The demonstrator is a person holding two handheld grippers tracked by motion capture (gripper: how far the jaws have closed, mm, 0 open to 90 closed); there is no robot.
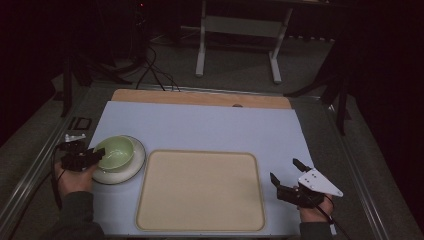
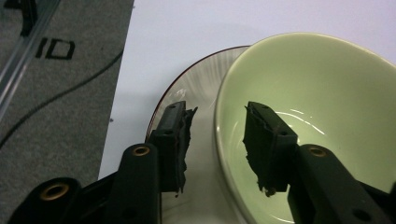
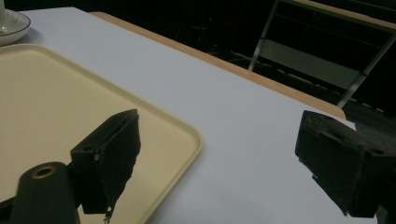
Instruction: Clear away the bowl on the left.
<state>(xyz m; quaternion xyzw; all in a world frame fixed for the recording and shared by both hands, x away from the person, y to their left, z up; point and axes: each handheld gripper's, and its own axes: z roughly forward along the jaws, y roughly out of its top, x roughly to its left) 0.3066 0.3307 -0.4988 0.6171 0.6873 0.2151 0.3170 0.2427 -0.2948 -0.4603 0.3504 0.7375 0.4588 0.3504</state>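
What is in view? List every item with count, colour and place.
bowl: 1, pale green, on the plate, left side of the mat
plate: 1, white with a dark rim, under the bowl
tray: 1, beige, bare, middle of the mat near the front
mat: 1, pale blue-white, covering the table
table: 1, wood edge showing at the far side
stand: 1, white legs, on the floor beyond the table
left gripper: 1, black, open, jaws straddling the bowl's rim
right gripper: 1, black, open, right of the tray
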